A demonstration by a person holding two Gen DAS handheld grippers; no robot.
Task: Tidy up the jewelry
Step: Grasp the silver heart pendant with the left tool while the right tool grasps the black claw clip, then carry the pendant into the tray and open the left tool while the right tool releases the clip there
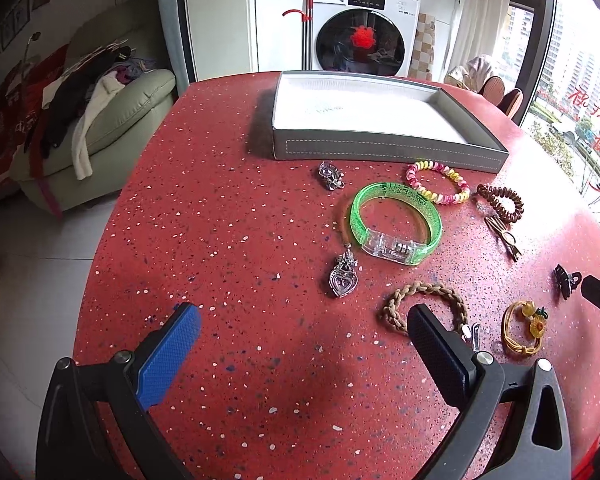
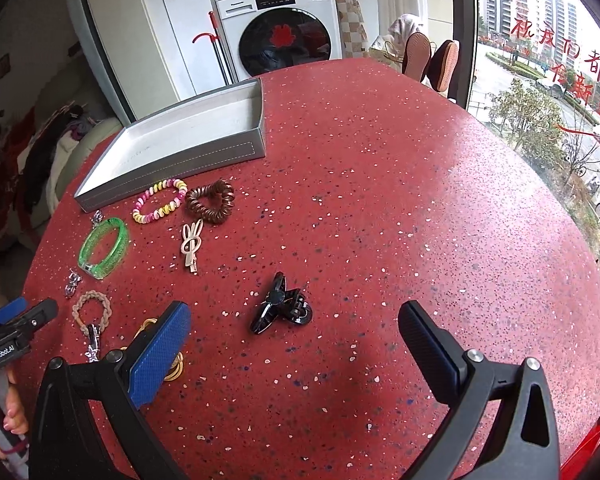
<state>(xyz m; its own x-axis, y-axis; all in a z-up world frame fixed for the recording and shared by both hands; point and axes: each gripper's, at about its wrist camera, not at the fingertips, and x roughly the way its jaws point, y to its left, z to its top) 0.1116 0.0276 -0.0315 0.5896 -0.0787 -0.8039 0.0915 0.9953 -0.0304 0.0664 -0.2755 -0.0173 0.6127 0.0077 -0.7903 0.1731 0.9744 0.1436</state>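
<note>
Left gripper: the left gripper [image 1: 304, 330] hangs over the red speckled table [image 1: 220, 240], jaws spread wide, nothing between them.
Right gripper: the right gripper [image 2: 294, 328] is spread just as wide and holds nothing; a black plastic claw clip [image 2: 280, 310] lies on the table ahead of the gap.
Tray: one shallow grey rectangular tray with a white lining [image 1: 380, 152] sits at the far side of the table, with nothing in it that I can see.
Bracelets: three, namely a translucent green plastic bangle with a clear clasp block [image 1: 396, 224], a pink-and-yellow beaded bracelet [image 1: 438, 182] just beside the tray's front wall, and a tan braided cord bracelet [image 1: 424, 306].
Hair ties: two, a brown spiral coil tie [image 1: 502, 200] and a yellow elastic tie with an orange charm [image 1: 524, 328].
Clips: two, the black claw clip and a pale rabbit-shaped hair clip [image 2: 191, 245].
Silver pendants: two, a heart-shaped silver pendant [image 1: 343, 276] near the bangle and a smaller silver ornament [image 1: 331, 175] close to the tray.
Hard to make out: the left gripper's right finger covers part of the braided bracelet; the right gripper's blue-padded finger [image 2: 160, 354] hides most of the yellow tie; the smaller ornament's shape is unclear.
Person: fingers [image 2: 14, 416] show at the lower left edge of the right wrist view, cut off by the frame.
</note>
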